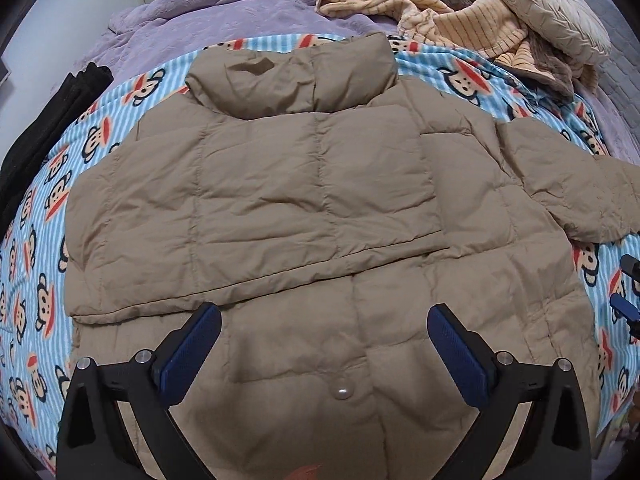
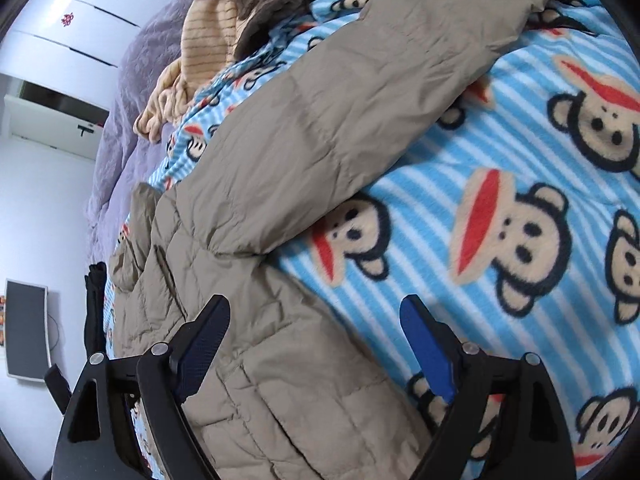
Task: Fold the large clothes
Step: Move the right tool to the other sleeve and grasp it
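A tan quilted puffer jacket [image 1: 312,200] lies flat on a blue striped monkey-print blanket [image 1: 36,280], collar away from me. Its left sleeve is folded across the body; its right sleeve [image 1: 580,188] stretches out to the right. My left gripper [image 1: 324,328] hovers open over the jacket's lower middle, near a snap button [image 1: 342,392], holding nothing. In the right wrist view the outstretched sleeve [image 2: 360,100] runs diagonally up to the right. My right gripper [image 2: 316,320] is open above the jacket's side edge [image 2: 280,380], where it meets the blanket [image 2: 520,160]. Its tips also peek in at the left wrist view's right edge [image 1: 626,300].
A purple quilt [image 1: 240,12] covers the bed beyond the blanket. A striped cream garment [image 1: 460,20] and a round pleated cushion [image 1: 548,4] lie at the far right. Dark clothing [image 1: 44,128] sits at the bed's left edge. A wall, a door and a monitor [image 2: 26,328] appear at left.
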`<state>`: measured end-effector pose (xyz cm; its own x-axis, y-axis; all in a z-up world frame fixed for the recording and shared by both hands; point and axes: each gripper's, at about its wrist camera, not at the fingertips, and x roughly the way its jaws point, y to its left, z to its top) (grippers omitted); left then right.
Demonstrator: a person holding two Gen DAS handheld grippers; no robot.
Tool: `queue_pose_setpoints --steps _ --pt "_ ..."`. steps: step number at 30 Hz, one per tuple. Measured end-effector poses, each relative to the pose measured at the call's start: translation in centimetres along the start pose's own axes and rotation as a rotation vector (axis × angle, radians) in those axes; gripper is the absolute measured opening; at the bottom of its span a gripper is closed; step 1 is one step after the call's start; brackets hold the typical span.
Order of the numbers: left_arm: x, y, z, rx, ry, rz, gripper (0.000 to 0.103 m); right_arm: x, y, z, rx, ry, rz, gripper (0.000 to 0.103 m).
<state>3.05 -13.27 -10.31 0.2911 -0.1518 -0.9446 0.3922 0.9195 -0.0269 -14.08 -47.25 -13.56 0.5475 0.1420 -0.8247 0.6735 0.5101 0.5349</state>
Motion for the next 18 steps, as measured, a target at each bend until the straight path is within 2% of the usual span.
queue_pose_setpoints --steps 3,7,14,18 --pt "0.3 -1.2 0.4 -0.003 0.009 -0.015 0.103 -0.5 -1.6 2.2 0.038 -0.032 0.004 0.090" --pt "0.7 -2.4 0.8 -0.022 0.032 -0.074 0.103 -0.4 -3.7 4.7 0.097 -0.054 0.023 0.091" --pt "0.7 -4.5 1.3 0.003 0.026 -0.057 0.103 0.9 -6.0 9.0 0.190 -0.053 0.105 0.091" --pt "0.8 -5.4 1.6 0.006 0.026 -0.054 0.103 1.1 -7.1 12.0 0.261 -0.087 0.178 0.091"
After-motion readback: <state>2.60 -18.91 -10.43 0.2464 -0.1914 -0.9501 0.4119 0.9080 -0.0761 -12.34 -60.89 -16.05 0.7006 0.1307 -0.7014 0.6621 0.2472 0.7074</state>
